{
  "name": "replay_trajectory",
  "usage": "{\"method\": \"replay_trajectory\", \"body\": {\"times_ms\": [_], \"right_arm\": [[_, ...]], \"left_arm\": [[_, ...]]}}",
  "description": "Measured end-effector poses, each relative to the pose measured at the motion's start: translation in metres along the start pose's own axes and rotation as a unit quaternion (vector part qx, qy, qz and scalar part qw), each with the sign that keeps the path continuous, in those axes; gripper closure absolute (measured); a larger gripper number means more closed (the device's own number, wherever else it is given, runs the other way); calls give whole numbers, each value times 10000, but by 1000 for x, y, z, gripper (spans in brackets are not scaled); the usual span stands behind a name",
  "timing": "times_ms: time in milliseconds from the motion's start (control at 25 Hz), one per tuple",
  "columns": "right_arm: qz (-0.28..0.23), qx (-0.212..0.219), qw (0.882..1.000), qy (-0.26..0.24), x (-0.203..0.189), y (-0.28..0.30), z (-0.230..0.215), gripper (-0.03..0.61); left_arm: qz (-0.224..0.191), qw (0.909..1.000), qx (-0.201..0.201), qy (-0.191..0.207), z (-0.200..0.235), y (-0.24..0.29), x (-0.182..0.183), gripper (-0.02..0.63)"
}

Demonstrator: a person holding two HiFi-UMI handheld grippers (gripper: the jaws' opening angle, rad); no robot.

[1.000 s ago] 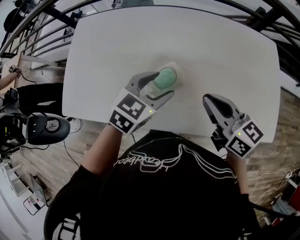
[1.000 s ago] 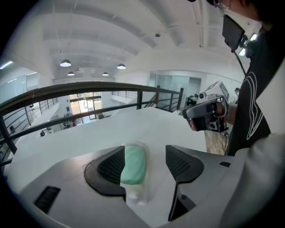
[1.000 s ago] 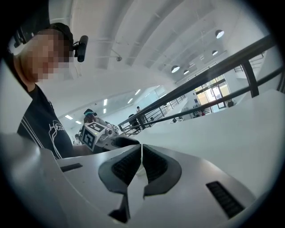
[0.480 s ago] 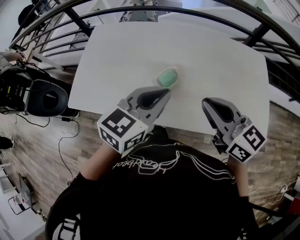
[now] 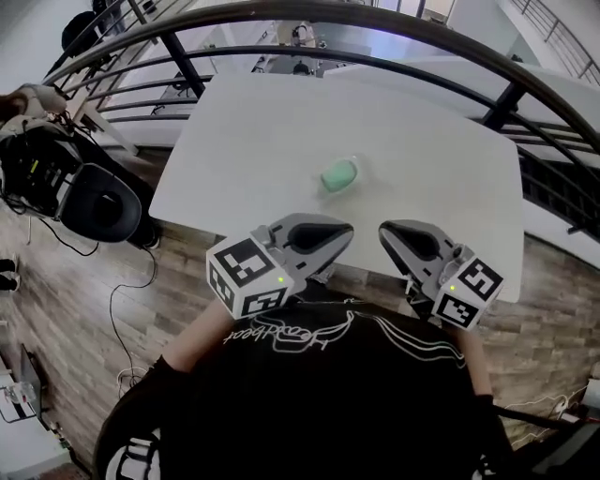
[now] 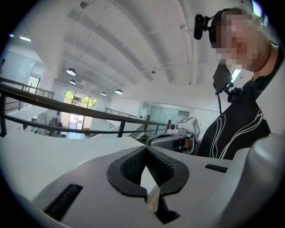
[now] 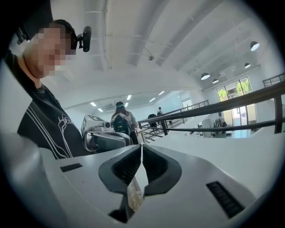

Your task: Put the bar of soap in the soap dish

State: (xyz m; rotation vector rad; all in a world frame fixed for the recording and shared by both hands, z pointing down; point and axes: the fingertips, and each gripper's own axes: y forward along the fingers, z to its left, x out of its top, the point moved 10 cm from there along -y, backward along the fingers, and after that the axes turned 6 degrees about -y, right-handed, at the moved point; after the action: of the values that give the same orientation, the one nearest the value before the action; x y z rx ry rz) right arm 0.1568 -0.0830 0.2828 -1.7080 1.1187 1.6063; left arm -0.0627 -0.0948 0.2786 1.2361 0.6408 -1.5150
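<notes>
A pale green bar of soap (image 5: 338, 174) lies in a clear soap dish (image 5: 352, 163) near the middle of the white table (image 5: 281, 141). My left gripper (image 5: 347, 231) hovers at the table's near edge, well short of the soap, its jaws shut with nothing between them. Just to its right, my right gripper (image 5: 383, 232) is also shut and empty, tip facing the left one. In the left gripper view the closed jaws (image 6: 145, 148) point level toward the other gripper (image 6: 178, 136). The right gripper view shows closed jaws (image 7: 141, 148) too.
A black curved railing (image 5: 375, 23) runs behind the table. Black equipment (image 5: 89, 202) and cables lie on the wood floor to the left. The person's black shirt (image 5: 328, 394) fills the lower head view. People stand far off (image 7: 121, 116) in the right gripper view.
The left gripper let go of the soap in the dish, pulled back toward the table's near edge and shut. The right gripper rose and moved left toward it.
</notes>
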Motion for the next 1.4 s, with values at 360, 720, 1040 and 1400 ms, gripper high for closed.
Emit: {"method": "replay_trajectory", "body": {"times_ms": [360, 720, 1040, 1400], "right_arm": [[21, 150, 9986, 508, -21, 3, 25, 561], [-99, 241, 9980, 568, -22, 0, 15, 561], [-84, 243, 9978, 612, -24, -3, 15, 563], [-92, 227, 9975, 656, -41, -9, 11, 563]], "left_arm": [[56, 9997, -8, -251, -13, -8, -22, 606], [179, 9996, -106, -203, -10, 13, -17, 606], [300, 9990, -104, -305, -7, 14, -26, 606], [355, 9992, -75, -184, -10, 24, -38, 606]]}}
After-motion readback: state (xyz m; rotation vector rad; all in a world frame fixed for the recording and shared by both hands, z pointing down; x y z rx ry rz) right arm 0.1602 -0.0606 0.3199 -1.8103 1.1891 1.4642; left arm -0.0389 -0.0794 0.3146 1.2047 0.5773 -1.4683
